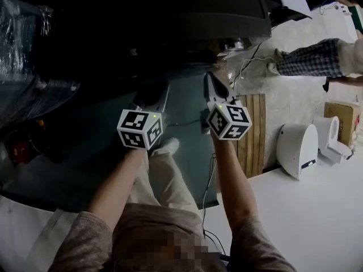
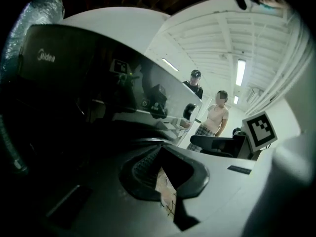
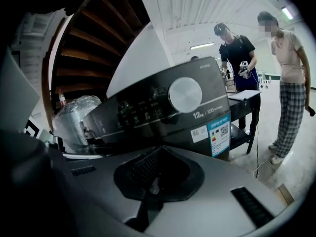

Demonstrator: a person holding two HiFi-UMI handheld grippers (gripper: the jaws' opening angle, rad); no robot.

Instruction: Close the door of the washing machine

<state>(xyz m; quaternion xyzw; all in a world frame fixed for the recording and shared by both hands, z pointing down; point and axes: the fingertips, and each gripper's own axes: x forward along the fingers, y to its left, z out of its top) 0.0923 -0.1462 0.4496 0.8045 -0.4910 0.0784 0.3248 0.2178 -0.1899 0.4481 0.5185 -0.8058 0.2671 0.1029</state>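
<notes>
In front of the dark grey top-loading washing machine, both tools are held short of it and touch nothing. The left tool and the right tool point side by side at the machine's front edge. Each has its jaws pressed together with nothing held. The left gripper view shows only a tan patch at the seam, and I cannot tell what it is.

The task's thing, the glossy dark glass door, lies on top of the machine in front of its raised control panel. That panel carries a round silver knob. The left gripper view shows the door as a reflective pane that seems to slope up toward the panel. It is too dark to say whether the door stands part open or lies flat.

I judge this to be the reach toward the door, with no contact made. If the door is raised, the next move calls for one tool's closed tip on its free edge. It should then be pressed down evenly, toward the front of the machine, until it seats.

Both bare forearms run nearly straight out toward the machine and close to parallel. The wrists are level, and each black-and-white marker cube faces up.
</notes>
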